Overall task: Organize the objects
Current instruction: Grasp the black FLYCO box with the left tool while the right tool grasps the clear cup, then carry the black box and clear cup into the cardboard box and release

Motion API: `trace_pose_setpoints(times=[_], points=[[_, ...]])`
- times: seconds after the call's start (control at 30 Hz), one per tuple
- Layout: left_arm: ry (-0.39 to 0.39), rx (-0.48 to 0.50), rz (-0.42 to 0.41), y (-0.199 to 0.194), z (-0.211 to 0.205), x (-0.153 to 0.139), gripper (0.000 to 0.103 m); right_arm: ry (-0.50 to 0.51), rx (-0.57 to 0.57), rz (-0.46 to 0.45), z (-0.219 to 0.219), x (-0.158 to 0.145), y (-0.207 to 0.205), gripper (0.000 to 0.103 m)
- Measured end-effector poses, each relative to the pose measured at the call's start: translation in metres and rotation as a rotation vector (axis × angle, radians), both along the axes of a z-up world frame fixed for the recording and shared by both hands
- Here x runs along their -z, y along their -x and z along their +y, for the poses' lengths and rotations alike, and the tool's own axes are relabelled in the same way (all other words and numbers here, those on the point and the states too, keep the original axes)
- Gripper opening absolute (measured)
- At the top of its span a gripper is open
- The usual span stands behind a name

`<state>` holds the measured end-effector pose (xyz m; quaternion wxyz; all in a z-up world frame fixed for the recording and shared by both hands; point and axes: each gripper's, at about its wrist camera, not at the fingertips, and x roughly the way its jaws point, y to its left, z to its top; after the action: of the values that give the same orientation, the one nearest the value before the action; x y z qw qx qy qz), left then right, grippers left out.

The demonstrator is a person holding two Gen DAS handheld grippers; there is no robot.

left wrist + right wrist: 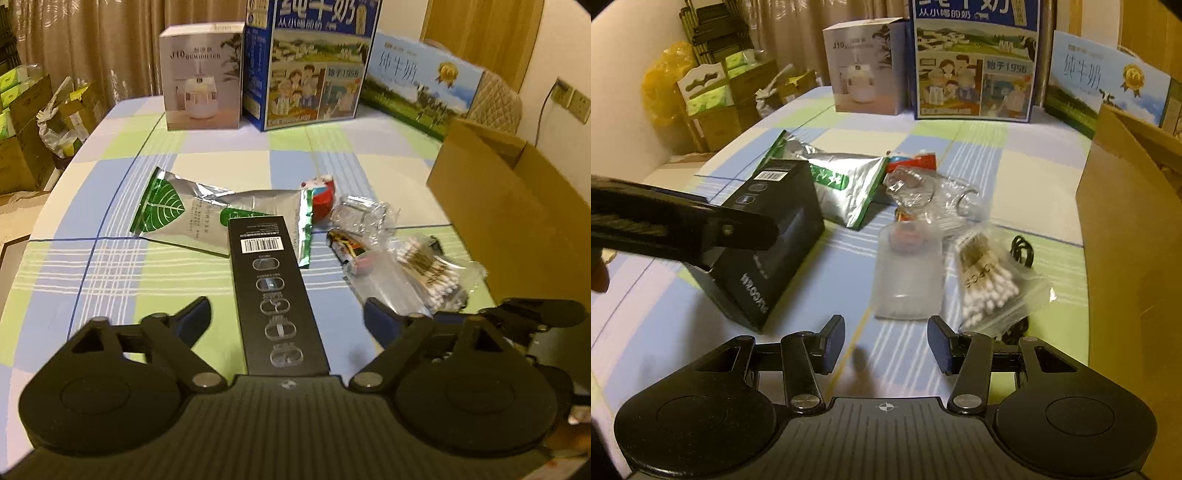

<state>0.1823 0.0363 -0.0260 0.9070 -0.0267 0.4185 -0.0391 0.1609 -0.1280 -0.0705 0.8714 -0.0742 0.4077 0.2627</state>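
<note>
the left gripper (pixel 286 319), jaws spread wide, straddles the long black cardboard box (pixel 275 291) lying on the checked tablecloth (pixel 110 280). the right gripper (pixel 886 341) hovers apart before a frosted plastic jar (pixel 907 280). next: close squarely, lift toward the brown carton (pixel 517 206).

My left gripper (pixel 286 317) fills the bottom of its own view, jaws spread wide, one blue-padded finger at lower left of centre and the other at lower right. Nothing is pinched between the pads. In the right wrist view the same gripper (pixel 701 229) enters from the left edge as a dark arm reaching toward the middle (blurred, so I cannot read its finger detail there). My right gripper (pixel 886 345) sits low in its frame, fingers parted with a clear gap, hovering just above the surface. A fingertip of my hand (pixel 599 275) shows at the far left edge.
</note>
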Motion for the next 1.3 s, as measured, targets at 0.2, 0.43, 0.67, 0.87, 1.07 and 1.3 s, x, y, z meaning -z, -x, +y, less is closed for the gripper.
trace_pose_setpoints(times=[0.2, 0.43, 0.67, 0.87, 1.07, 1.3], points=[[-0.033, 0.039, 0.059, -0.018, 0.004, 0.007, 0.039, -0.01, 0.015, -0.027, 0.006, 0.003, -0.014, 0.047], [-0.055, 0.066, 0.079, -0.003, 0.015, 0.003, 0.038, 0.021, 0.037, -0.057, 0.021, 0.012, -0.037, 0.048], [-0.096, 0.093, 0.06, -0.005, 0.012, 0.0, 0.054, 0.038, 0.048, -0.033, 0.028, 0.022, -0.053, 0.051], [-0.125, 0.125, 0.09, -0.016, 0.006, 0.008, 0.052, 0.033, 0.07, -0.014, 0.024, 0.019, -0.045, 0.049], [-0.146, 0.132, 0.127, -0.016, 0.002, 0.015, 0.038, 0.033, 0.056, -0.006, 0.019, 0.014, -0.026, 0.049], [-0.097, 0.12, 0.128, 0.005, 0.004, 0.002, 0.038, -0.013, 0.095, 0.004, 0.005, 0.001, 0.003, 0.049]])
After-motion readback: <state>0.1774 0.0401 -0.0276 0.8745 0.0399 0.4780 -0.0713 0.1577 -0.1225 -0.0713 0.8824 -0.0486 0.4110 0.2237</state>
